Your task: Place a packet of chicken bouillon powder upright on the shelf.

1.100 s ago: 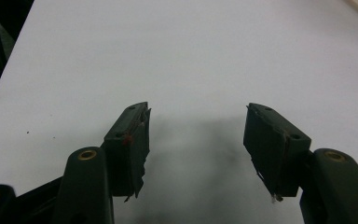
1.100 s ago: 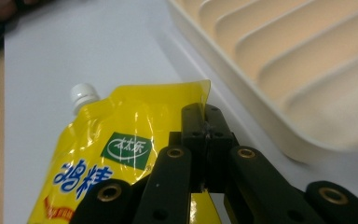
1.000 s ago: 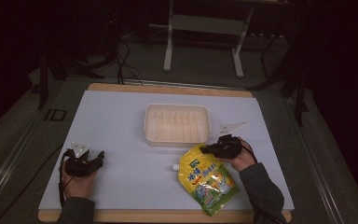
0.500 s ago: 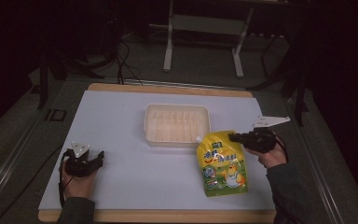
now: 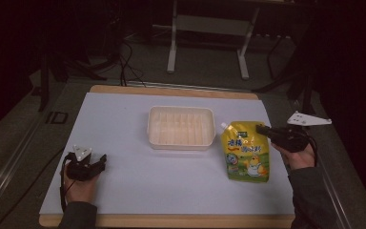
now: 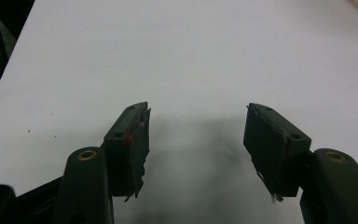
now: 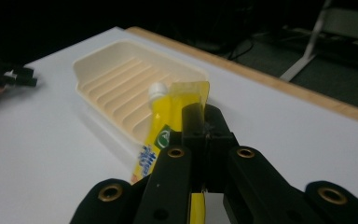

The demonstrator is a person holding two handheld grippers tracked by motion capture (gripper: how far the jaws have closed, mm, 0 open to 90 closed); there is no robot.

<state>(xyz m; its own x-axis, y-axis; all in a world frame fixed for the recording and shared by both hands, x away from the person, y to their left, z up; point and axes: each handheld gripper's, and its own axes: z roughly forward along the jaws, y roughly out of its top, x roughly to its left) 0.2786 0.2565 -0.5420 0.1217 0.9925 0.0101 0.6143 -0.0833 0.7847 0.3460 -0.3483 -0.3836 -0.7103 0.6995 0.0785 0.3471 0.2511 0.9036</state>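
Right gripper (image 5: 262, 129) clamped on the top edge of the yellow spout pouch (image 5: 246, 152), holding it upright near the worktop's right edge, beside the ribbed tray (image 5: 181, 127), probably its destination. Left gripper (image 6: 196, 135) rests near the front-left corner, jaws apart, empty.

you have a cream ribbed tray (image 5: 181, 128) sitting near the middle of the white table (image 5: 124, 124). beyond the table's far edge, a metal stand (image 5: 207, 28) rises from the dark floor.
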